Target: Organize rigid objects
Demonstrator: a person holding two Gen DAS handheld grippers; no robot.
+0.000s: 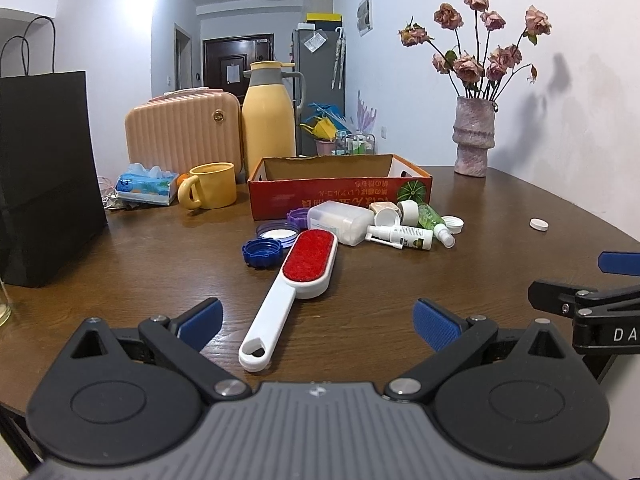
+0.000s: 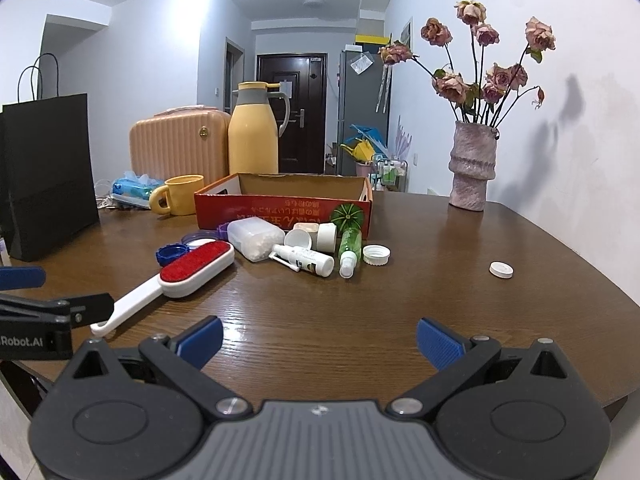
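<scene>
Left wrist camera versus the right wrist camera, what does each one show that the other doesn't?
Only the left wrist view shows the lint brush's handle lying between the open left claw's fingers, plus a glass edge at far left. Only the right wrist view shows bare table between the open right claw's fingers, and more tabletop around the lone white cap. Both show the red box, the small bottles and caps in front of it, the yellow mug, the black bag and the vase.
</scene>
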